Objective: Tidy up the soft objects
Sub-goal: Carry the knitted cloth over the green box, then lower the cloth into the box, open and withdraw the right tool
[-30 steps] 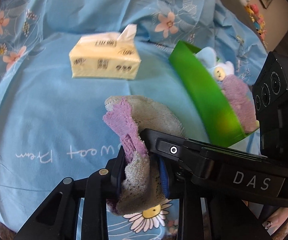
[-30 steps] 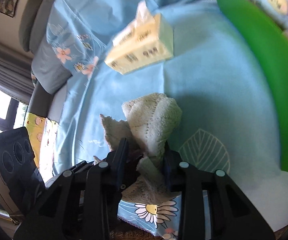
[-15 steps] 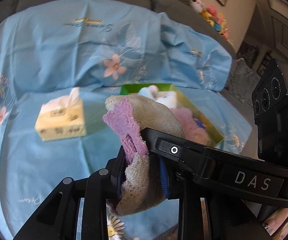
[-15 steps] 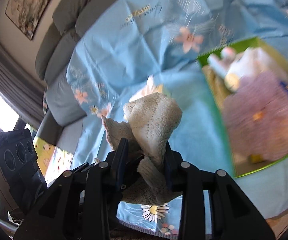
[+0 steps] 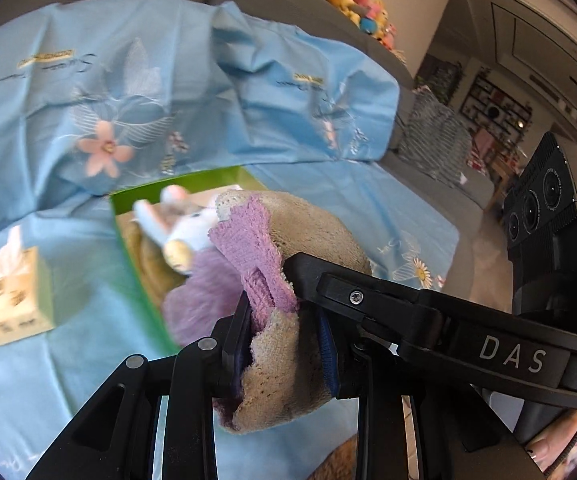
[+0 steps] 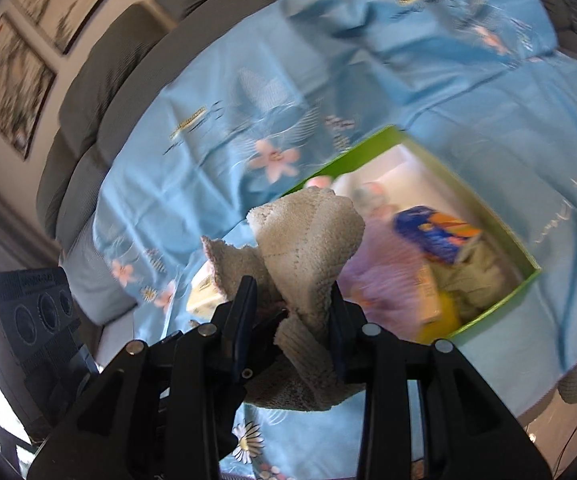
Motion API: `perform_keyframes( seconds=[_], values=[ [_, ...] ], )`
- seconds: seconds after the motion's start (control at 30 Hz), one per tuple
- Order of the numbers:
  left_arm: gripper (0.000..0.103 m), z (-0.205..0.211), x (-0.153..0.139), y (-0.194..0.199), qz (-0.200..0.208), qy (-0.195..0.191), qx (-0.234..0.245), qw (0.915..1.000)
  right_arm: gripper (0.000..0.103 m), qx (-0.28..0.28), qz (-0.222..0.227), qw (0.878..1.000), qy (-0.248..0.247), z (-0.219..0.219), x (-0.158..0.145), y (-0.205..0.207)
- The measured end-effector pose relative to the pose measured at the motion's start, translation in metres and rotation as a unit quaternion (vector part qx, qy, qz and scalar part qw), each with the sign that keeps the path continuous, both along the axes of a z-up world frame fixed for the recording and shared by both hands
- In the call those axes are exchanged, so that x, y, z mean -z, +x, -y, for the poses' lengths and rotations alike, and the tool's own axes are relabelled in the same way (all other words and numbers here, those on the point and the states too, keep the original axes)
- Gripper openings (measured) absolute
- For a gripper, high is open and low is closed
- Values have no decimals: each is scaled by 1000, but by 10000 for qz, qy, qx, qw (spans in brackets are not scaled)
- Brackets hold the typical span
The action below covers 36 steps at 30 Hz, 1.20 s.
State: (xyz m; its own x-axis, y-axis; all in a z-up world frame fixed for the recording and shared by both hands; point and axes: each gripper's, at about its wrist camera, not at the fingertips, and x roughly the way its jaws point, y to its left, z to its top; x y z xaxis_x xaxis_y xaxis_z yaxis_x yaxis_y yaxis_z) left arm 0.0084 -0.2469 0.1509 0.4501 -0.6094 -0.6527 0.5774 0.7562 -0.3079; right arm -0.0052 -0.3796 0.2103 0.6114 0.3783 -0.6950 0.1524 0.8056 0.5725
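A beige and purple towel [image 5: 288, 264] sits at centre frame, bunched and clamped between the fingers of both the left gripper [image 5: 284, 344] and the right gripper [image 6: 288, 320]. Behind it lies a green box [image 6: 352, 156] of soft toys on a blue sheet [image 5: 88, 80]; a tissue pack [image 5: 8, 300] rests at left.

The box [image 6: 500, 236] rests on the sheet [image 6: 216, 160] that covers the sofa [image 6: 100, 76]; inside the box lie a plush toy [image 5: 184, 228], a packet [image 6: 436, 236] and bundled cloths. In the left wrist view the tissue pack [image 5: 12, 296] stands on the sheet to the left of the box, well apart from it. The towel [image 6: 308, 240] is held above the sheet, before the box's near-left wall.
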Motion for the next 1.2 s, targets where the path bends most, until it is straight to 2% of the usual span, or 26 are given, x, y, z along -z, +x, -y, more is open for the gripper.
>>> perform_keyframes(
  seconds=[0.13, 0.3, 0.63, 0.87, 0.97, 1.07, 1.13, 1.2],
  values=[
    [30, 18, 6, 8, -69, 60, 124, 9999, 34, 225, -101, 9997, 11, 20, 9, 5],
    [30, 35, 25, 23, -350, 139, 214, 9991, 34, 441, -349, 9984, -28, 35, 25, 14],
    [30, 39, 61, 48, -863, 363, 85, 9956, 34, 524, -1038, 9932, -73, 43, 69, 40],
    [30, 35, 66, 53, -998, 267, 43, 9946, 33, 567, -1139, 9918, -151, 44, 75, 48],
    [30, 32, 58, 49, -944, 243, 84, 9952, 39, 568, -1084, 9923, -169, 43, 70, 44],
    [36, 27, 49, 45, -875, 218, 66, 9959, 59, 594, -907, 9936, -317, 41, 59, 37],
    [48, 21, 40, 40, -773, 195, 6, 9968, 68, 598, -723, 9946, -441, 39, 47, 32],
    [68, 14, 30, 34, -615, 202, -119, 9978, 71, 636, -579, 9948, -538, 37, 37, 29]
  ],
)
